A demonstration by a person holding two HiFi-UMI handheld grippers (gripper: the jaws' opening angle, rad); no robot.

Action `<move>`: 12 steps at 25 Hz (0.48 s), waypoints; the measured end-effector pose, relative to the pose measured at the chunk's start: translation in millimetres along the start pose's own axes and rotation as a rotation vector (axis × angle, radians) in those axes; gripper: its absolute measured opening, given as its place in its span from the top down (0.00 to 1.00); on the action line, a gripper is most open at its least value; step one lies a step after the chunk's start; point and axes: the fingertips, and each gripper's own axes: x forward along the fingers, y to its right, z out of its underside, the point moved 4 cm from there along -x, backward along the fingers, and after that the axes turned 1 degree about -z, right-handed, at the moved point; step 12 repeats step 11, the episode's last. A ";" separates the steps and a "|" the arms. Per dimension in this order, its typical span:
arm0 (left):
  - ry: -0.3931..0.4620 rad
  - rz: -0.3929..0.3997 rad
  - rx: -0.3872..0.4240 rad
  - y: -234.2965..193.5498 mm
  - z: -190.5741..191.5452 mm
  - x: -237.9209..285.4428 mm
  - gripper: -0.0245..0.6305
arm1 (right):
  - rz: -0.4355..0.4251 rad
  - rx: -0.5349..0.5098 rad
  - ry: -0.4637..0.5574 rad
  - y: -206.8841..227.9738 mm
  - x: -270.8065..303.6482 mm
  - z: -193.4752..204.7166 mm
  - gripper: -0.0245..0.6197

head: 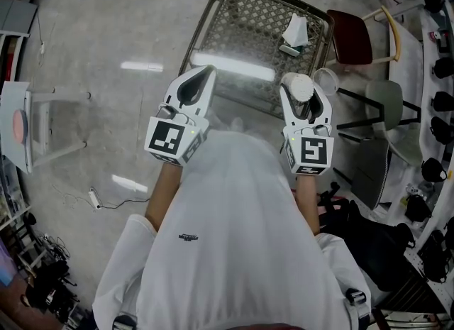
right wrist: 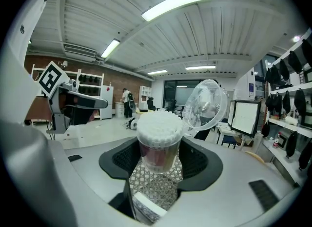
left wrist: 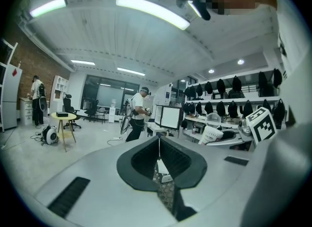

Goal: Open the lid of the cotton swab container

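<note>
The cotton swab container point(right wrist: 157, 149) stands upright between the jaws of the right gripper point(right wrist: 158, 161), which are spread wide and press on its clear sides. Its clear lid point(right wrist: 205, 105) is swung open and stands tilted at the container's upper right in the right gripper view, apparently joined at the rim. The white swab heads point(right wrist: 159, 126) are exposed and fill the mouth. In the head view the container point(head: 301, 88) sits at the tip of the right gripper point(head: 306, 99), with the lid point(head: 325, 80) just beside it on the outer side. The left gripper point(head: 206, 74) is level with the right one and well apart from the container. Its jaws are closed together with nothing between them, as the left gripper view confirms point(left wrist: 158, 142). Both grippers are held in front of the person's white shirt point(head: 234, 229). Beyond them is a lattice-patterned surface point(head: 245, 20), which carries a white packet point(head: 296, 32) near its far right corner. The floor point(head: 106, 30) around it is grey.
</note>
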 end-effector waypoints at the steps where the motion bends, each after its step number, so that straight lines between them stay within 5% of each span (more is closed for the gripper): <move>1: -0.001 0.002 0.001 1.0 -0.2 0.3 0.95 | 0.001 0.001 0.001 0.4 -0.7 0.1 0.60; 12: 0.002 0.018 0.004 3.5 -1.7 4.2 0.95 | -0.001 0.000 -0.001 0.2 0.9 -0.9 0.60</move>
